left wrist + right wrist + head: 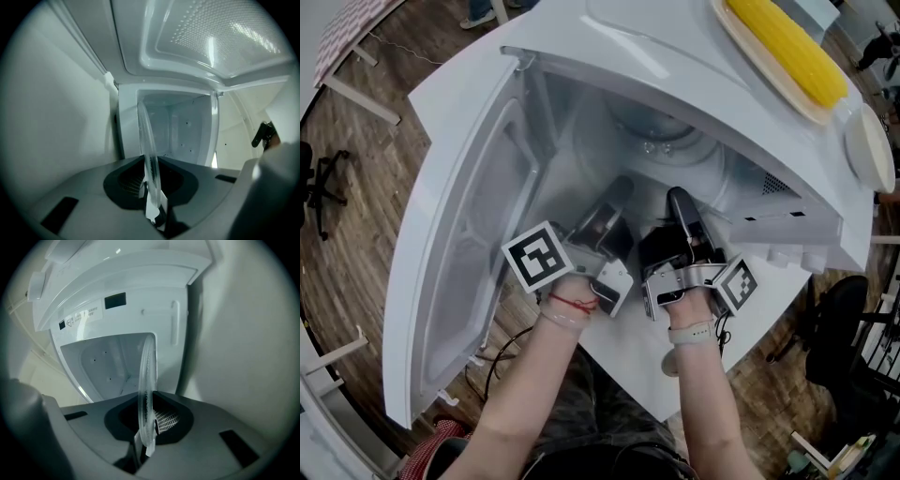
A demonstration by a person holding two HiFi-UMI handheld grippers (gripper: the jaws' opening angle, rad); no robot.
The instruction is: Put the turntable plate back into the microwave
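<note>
The white microwave (741,112) stands with its door (469,262) swung open to the left. The clear glass turntable plate (661,141) is inside the cavity, and both grippers hold its near rim. My left gripper (617,197) reaches in from the front left; in the left gripper view the left gripper (152,187) is shut on the plate's edge (148,145), seen edge-on. My right gripper (682,204) is beside it on the right; in the right gripper view the right gripper (146,427) is shut on the plate's rim (146,380). Whether the plate rests on the cavity floor is hidden.
A plate with a yellow corn cob (787,47) lies on top of the microwave, with a white dish (870,148) at its right end. The cavity walls (185,131) close in on both sides. A dark chair (844,328) stands at the lower right.
</note>
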